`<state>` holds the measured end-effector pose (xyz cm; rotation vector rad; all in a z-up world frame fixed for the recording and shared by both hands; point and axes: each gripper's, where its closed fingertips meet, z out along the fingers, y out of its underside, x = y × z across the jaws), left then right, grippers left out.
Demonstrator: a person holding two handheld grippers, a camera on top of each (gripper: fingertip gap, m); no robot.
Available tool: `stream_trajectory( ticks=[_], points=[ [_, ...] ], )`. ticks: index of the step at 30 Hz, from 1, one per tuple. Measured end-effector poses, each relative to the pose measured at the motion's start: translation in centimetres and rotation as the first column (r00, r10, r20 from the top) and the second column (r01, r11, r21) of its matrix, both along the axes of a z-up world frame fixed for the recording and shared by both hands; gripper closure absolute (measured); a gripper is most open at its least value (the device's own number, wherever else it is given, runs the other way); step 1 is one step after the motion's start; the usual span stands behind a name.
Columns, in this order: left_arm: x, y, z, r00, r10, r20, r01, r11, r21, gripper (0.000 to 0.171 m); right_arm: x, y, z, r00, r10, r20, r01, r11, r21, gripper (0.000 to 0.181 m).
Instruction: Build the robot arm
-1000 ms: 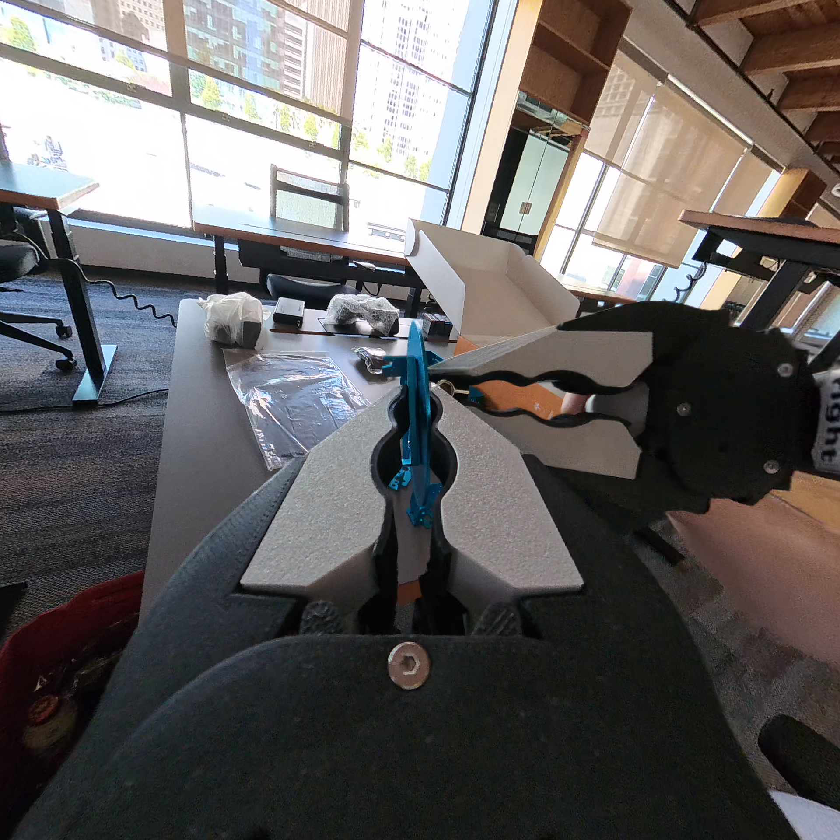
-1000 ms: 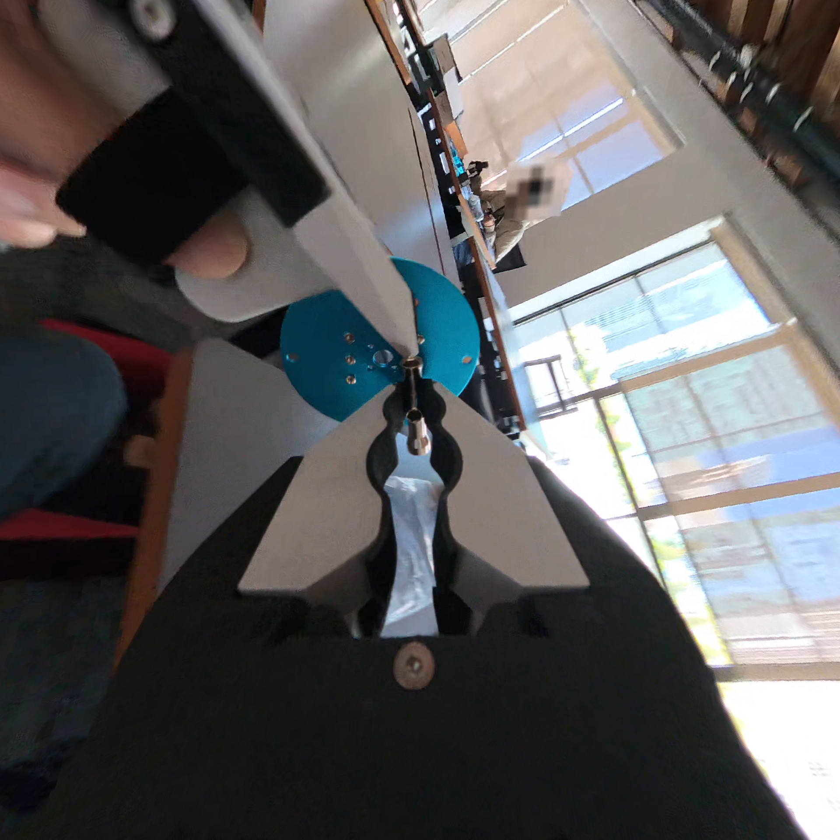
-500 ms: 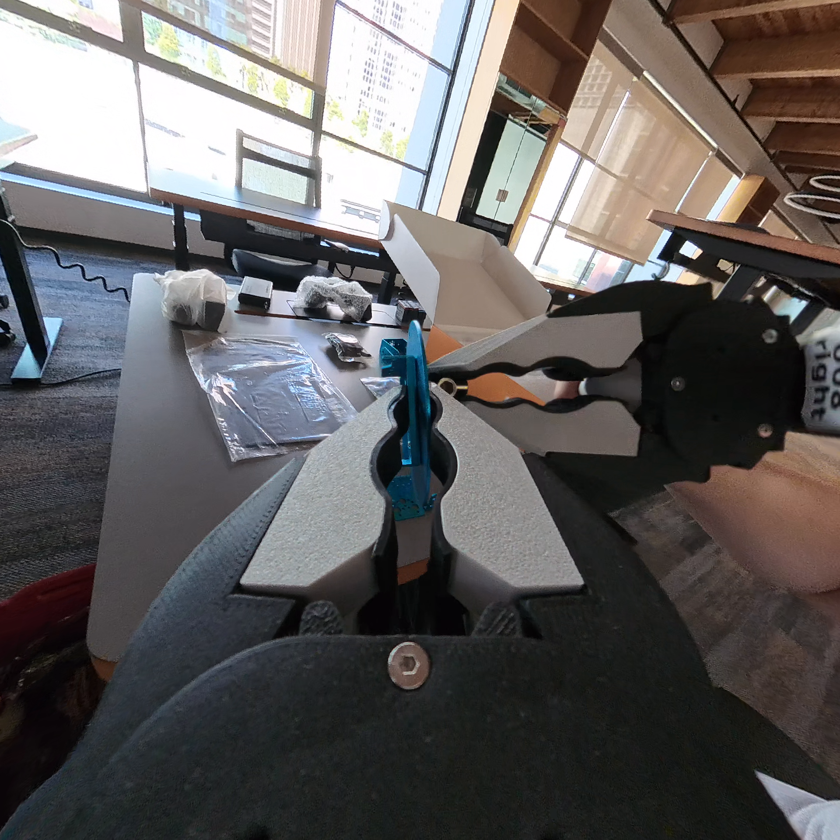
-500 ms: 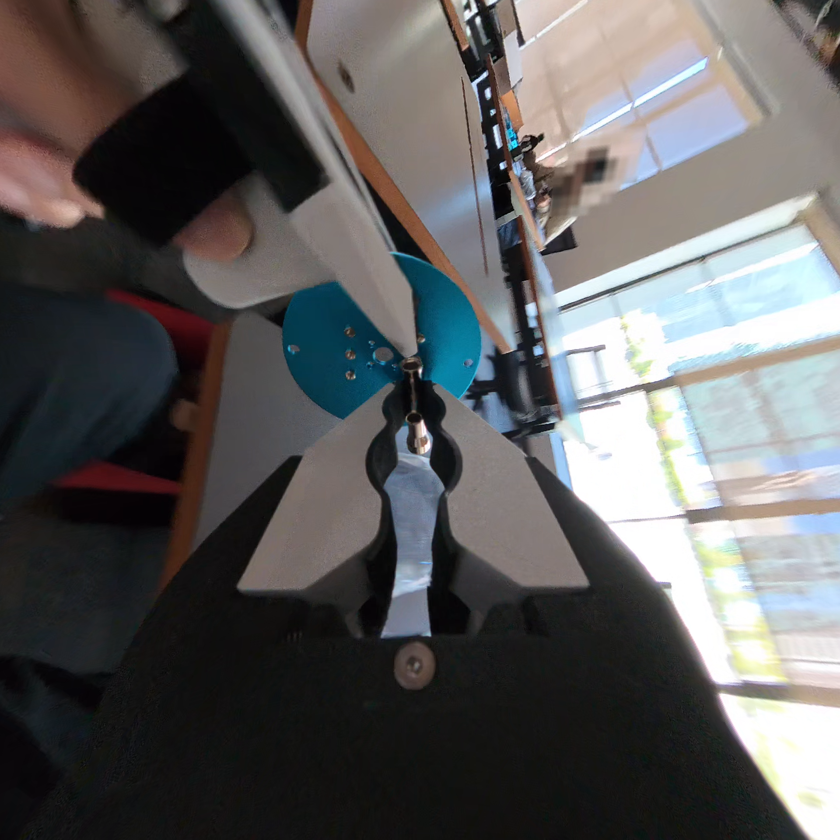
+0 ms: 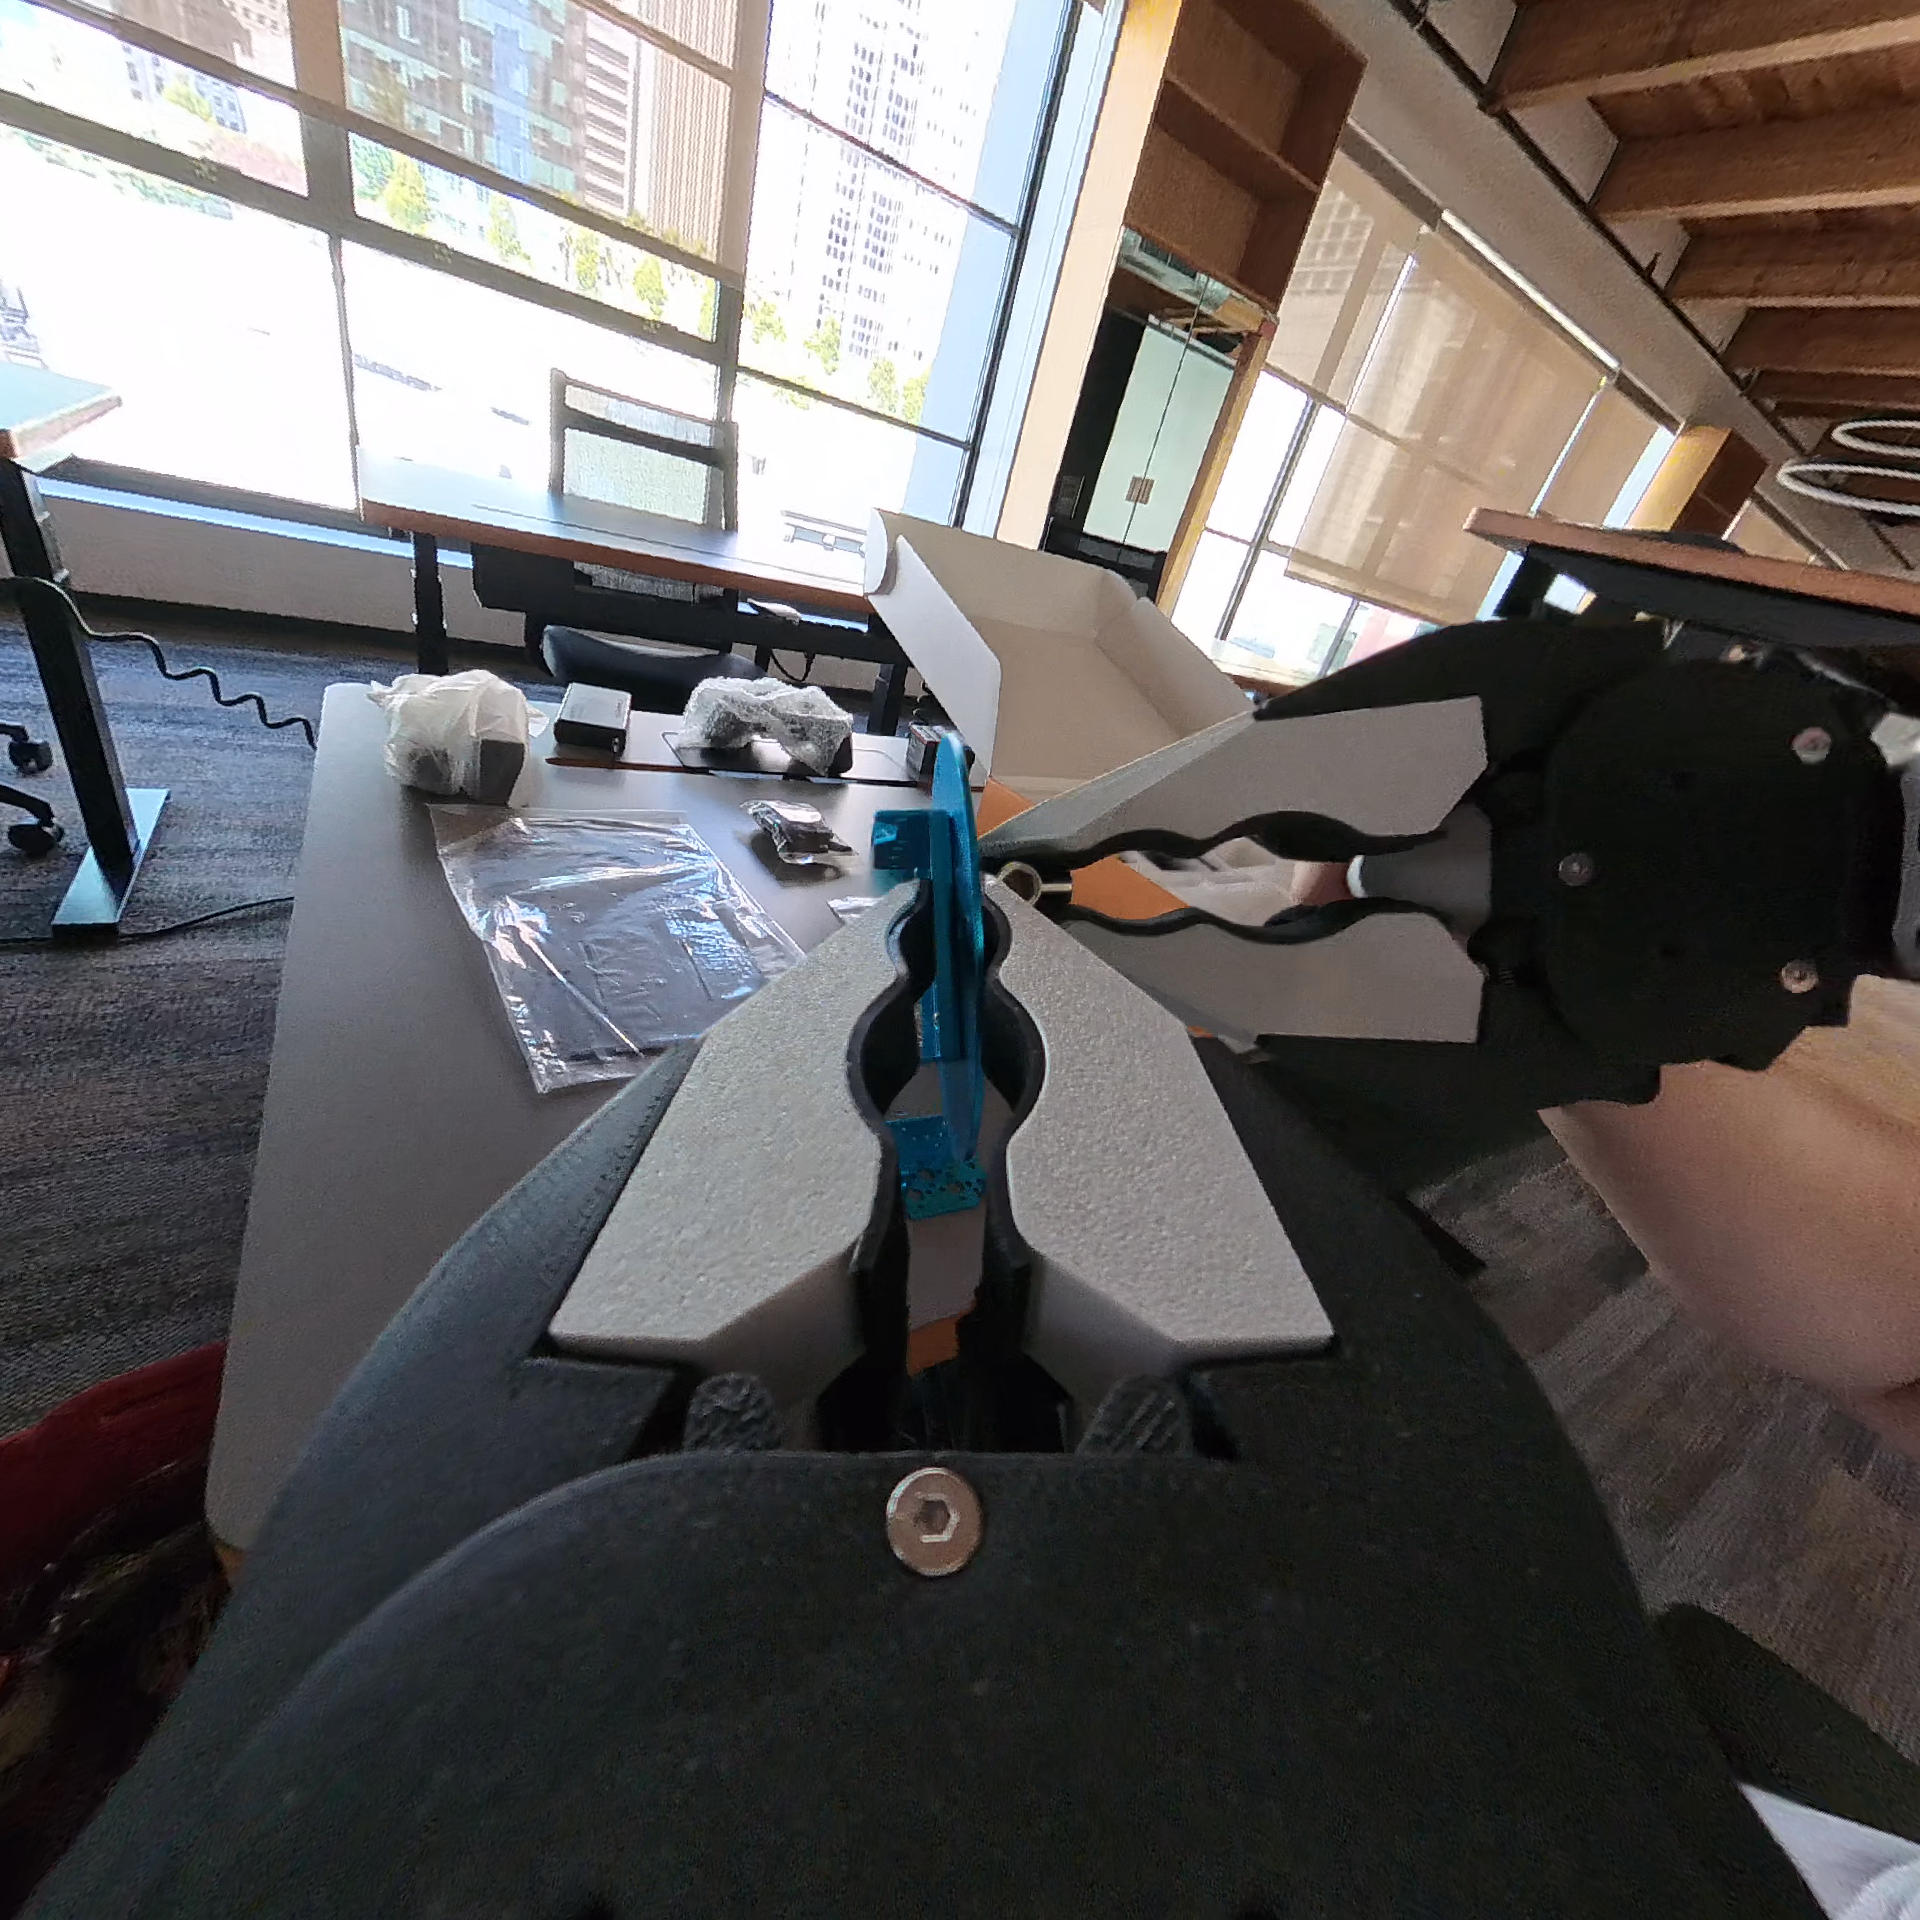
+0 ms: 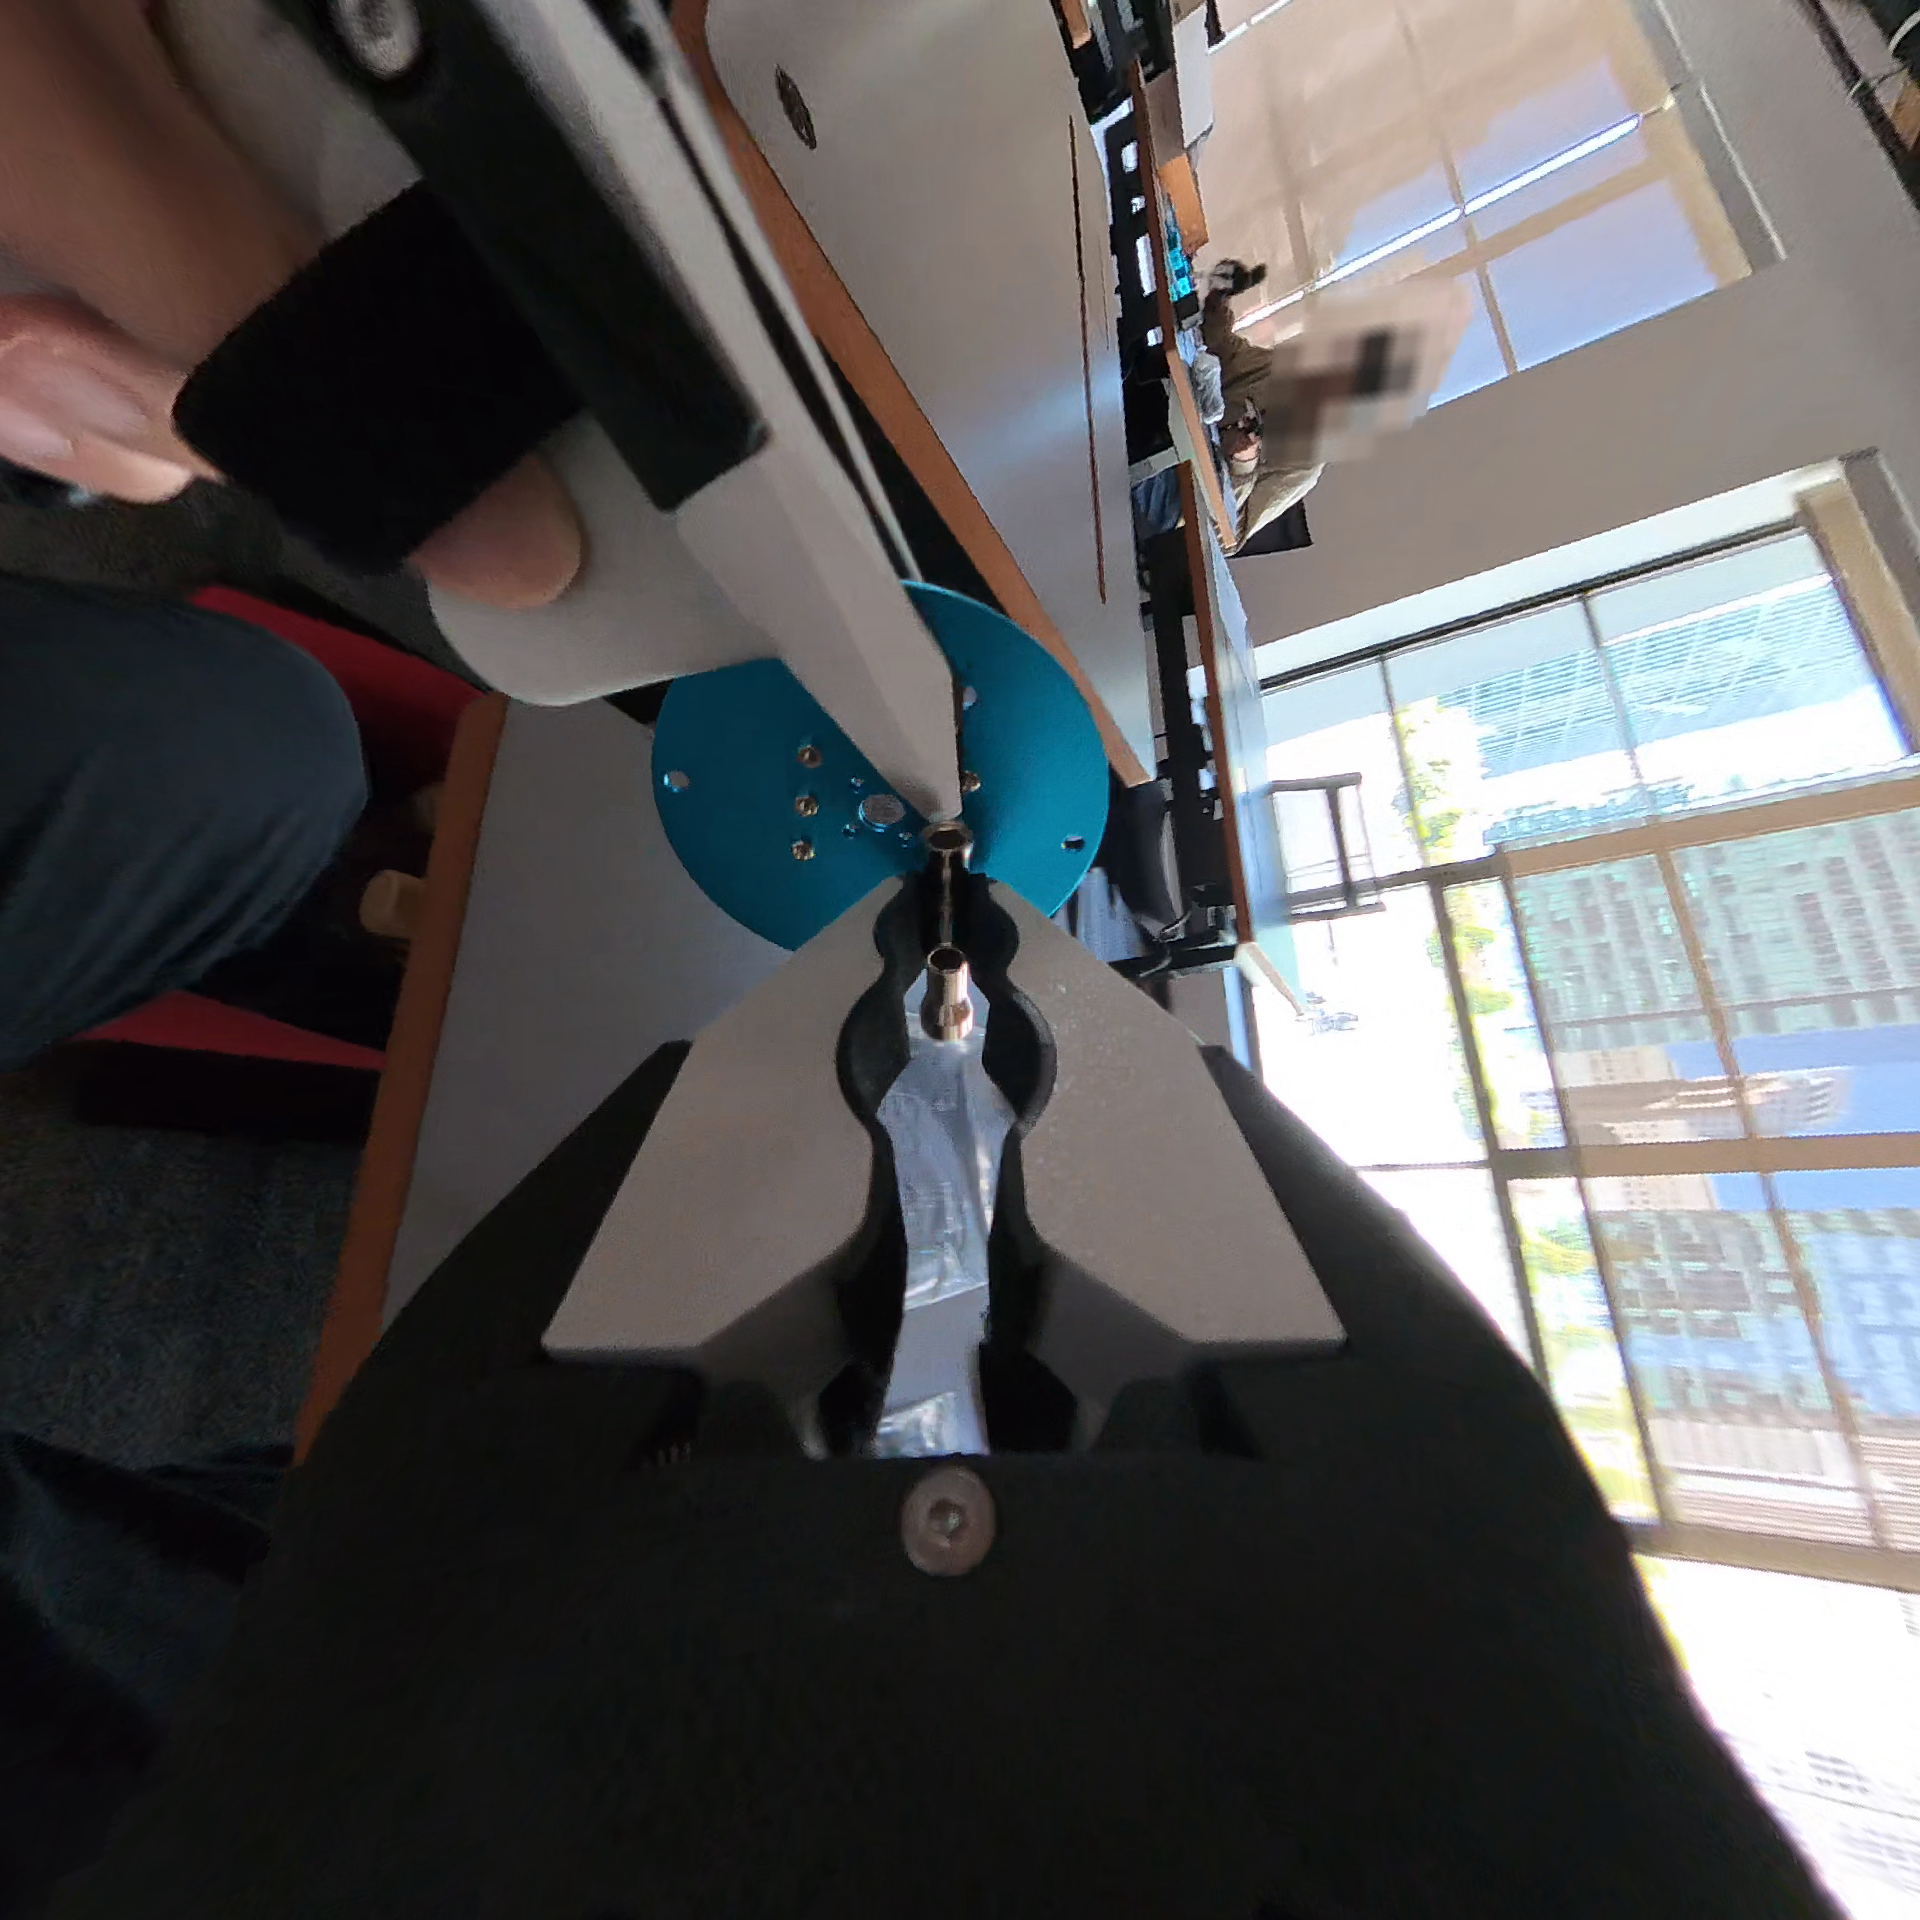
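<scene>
My left gripper [image 5: 951, 894] is shut on a blue metal disc [image 5: 954, 935] with small blue brackets, held edge-on above the grey table [image 5: 353, 935]. In the right wrist view the disc [image 6: 800, 821] shows flat-on with several small holes, and the left gripper [image 6: 940, 800] pinches its middle. My right gripper [image 6: 948, 883] is shut on a small brass standoff [image 6: 945, 997] whose front end touches the disc face. In the left wrist view the right gripper [image 5: 1013, 868] comes in from the right, its tips at the disc, with the brass piece [image 5: 1023, 883] between them.
On the table lie a clear plastic bag [image 5: 603, 925], a wrapped white bundle [image 5: 457, 732], a bubble-wrapped item [image 5: 764, 717], a small black box [image 5: 592, 712] and an open white cardboard box [image 5: 1039, 644]. A red bin [image 5: 94, 1455] stands at lower left. A person sits far off [image 6: 1247, 395]. My left and right fingertips are right by each other.
Both grippers stay shut and together at the disc. The views shifted: the pair moved a little and tilted, and the disc and standoff keep contact.
</scene>
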<state>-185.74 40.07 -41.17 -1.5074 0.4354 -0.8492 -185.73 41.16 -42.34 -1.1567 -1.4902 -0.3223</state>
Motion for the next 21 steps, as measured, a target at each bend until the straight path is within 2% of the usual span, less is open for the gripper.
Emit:
stream_trajectory(
  ticks=[2, 4, 7, 9, 11, 12, 14, 16, 17, 18, 20, 21],
  points=[
    [-0.2, -0.1, 0.5, 1.0, 0.016, 0.019, -0.017, 0.999, 0.036, 0.168, -0.1, 0.0, 0.5, 0.993, -0.013, -0.121, 0.001, 0.995, -0.097, 0.173],
    [-0.3, 0.1, 0.6, 0.999, 0.045, 0.013, -0.046, 0.997, 0.064, 0.168, -0.3, 0.1, 0.5, 0.955, -0.045, -0.295, -0.02, 0.977, -0.213, 0.172],
    [-0.4, 0.5, -0.2, 0.998, 0.07, 0.006, -0.07, 0.995, 0.075, 0.168, -0.4, 0.5, -0.5, 0.839, -0.135, -0.527, -0.101, 0.913, -0.395, 0.171],
    [-0.5, 0.6, -0.7, 0.998, 0.065, 0.006, -0.065, 0.996, 0.066, 0.168, -0.5, 0.6, -1.1, 0.757, -0.18, -0.628, -0.197, 0.854, -0.482, 0.17],
    [-0.5, 0.7, -0.8, 0.998, 0.056, 0.005, -0.056, 0.997, 0.061, 0.168, -0.6, 0.6, -1.2, 0.735, -0.172, -0.656, -0.246, 0.834, -0.494, 0.17],
    [-0.5, 0.6, -0.7, 0.999, 0.042, 0.015, -0.043, 0.998, 0.056, 0.168, -0.7, 0.4, -0.9, 0.768, -0.109, -0.631, -0.242, 0.863, -0.443, 0.171],
    [-0.3, 0.6, -0.7, 0.999, 0.011, 0.031, -0.012, 1.0, 0.027, 0.168, -0.3, 0.5, -0.8, 0.884, -0.01, -0.466, -0.148, 0.942, -0.301, 0.171],
    [-0.2, 0.9, -0.8, 0.999, 0.006, 0.054, -0.007, 1.0, 0.013, 0.168, -0.1, 0.9, -0.8, 0.945, -0.013, -0.328, -0.046, 0.984, -0.172, 0.173],
    [-0.3, 1.2, -1.1, 0.999, 0.018, 0.045, -0.018, 1.0, 0.008, 0.168, -0.1, 1.2, -1.3, 0.938, -0.066, -0.341, -0.015, 0.974, -0.228, 0.173],
    [-0.4, 1.5, -1.6, 0.999, 0.032, 0.029, -0.032, 0.999, 0.01, 0.168, -0.2, 1.4, -2.0, 0.911, -0.124, -0.394, -0.023, 0.938, -0.346, 0.172],
    [-0.5, 2.2, -3.0, 0.999, 0.033, 0.034, -0.032, 0.999, -0.015, 0.168, -0.4, 1.9, -3.3, 0.841, -0.204, -0.501, -0.114, 0.839, -0.533, 0.171],
    [-0.4, 2.5, -3.8, 0.997, 0.007, 0.07, -0.003, 0.998, -0.063, 0.168, -0.3, 2.2, -4.1, 0.838, -0.201, -0.508, -0.138, 0.821, -0.553, 0.171]
  ],
)
